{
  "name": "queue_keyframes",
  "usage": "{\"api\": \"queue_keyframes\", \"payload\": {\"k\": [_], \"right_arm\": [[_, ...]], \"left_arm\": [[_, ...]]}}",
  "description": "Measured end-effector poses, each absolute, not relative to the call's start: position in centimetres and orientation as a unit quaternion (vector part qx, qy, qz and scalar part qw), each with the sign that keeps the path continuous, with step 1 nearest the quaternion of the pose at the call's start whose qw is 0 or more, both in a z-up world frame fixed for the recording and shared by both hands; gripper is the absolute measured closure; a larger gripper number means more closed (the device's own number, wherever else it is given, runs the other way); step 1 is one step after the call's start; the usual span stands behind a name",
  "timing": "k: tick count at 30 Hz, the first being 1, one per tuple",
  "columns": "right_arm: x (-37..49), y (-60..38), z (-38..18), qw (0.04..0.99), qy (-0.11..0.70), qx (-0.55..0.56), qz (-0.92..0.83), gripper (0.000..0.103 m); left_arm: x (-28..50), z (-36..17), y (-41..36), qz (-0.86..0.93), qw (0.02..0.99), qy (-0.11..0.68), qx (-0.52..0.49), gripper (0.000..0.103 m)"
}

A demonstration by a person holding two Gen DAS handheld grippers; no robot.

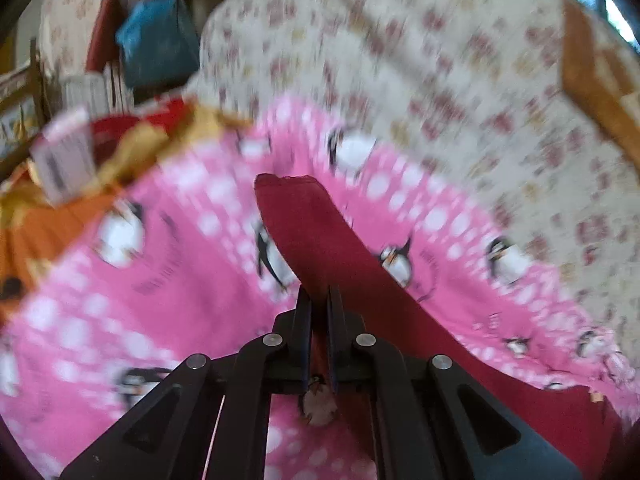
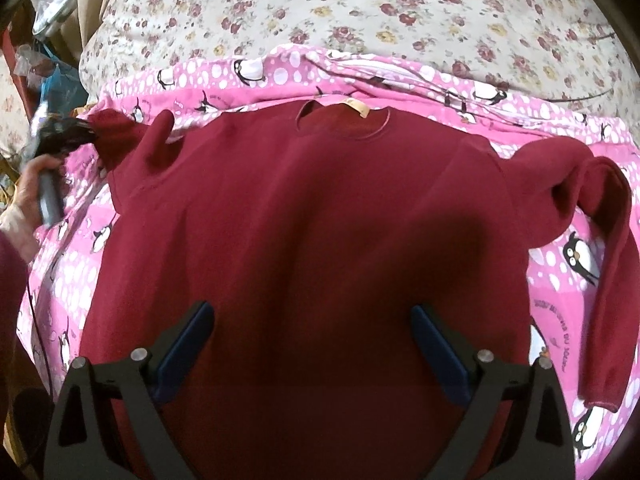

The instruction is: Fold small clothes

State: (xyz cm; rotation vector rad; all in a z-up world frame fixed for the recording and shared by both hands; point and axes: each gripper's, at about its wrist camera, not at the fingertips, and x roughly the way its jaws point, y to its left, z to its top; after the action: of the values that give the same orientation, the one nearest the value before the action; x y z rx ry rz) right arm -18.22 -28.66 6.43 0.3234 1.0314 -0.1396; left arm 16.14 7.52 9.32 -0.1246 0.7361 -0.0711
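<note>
A dark red sweater lies flat, neck away from me, on a pink penguin blanket. Its right sleeve is bent down along the side. My right gripper is open and empty, hovering over the sweater's lower body. My left gripper is shut on the left sleeve near its cuff and holds it lifted; the view is blurred. In the right wrist view the left gripper shows at the far left, holding the sleeve end.
The blanket lies on a floral bedsheet. A blue bag, a red item and yellow-orange clutter sit past the bed's left edge. A wooden frame is at the right.
</note>
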Motion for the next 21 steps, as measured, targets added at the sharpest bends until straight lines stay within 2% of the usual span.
{"api": "queue_keyframes", "payload": {"k": [6, 12, 17, 21], "right_arm": [[-19.5, -29.3, 7.3, 0.857, 0.479, 0.176, -0.072, 0.003], [-20.9, -30.7, 8.5, 0.860, 0.468, 0.185, -0.089, 0.003], [-22.5, -32.7, 9.5, 0.863, 0.452, 0.199, -0.109, 0.003], [-23.7, -35.0, 9.9, 0.859, 0.445, 0.216, -0.135, 0.003]], "left_arm": [[10.6, 15.6, 7.9, -0.074, 0.939, 0.327, -0.070, 0.103], [3.2, 19.0, 1.7, -0.176, 0.932, 0.315, -0.033, 0.103], [-2.8, 18.2, -6.9, -0.285, 0.901, 0.328, -0.010, 0.103], [-6.1, 13.5, -14.3, -0.334, 0.863, 0.378, -0.007, 0.103]]}}
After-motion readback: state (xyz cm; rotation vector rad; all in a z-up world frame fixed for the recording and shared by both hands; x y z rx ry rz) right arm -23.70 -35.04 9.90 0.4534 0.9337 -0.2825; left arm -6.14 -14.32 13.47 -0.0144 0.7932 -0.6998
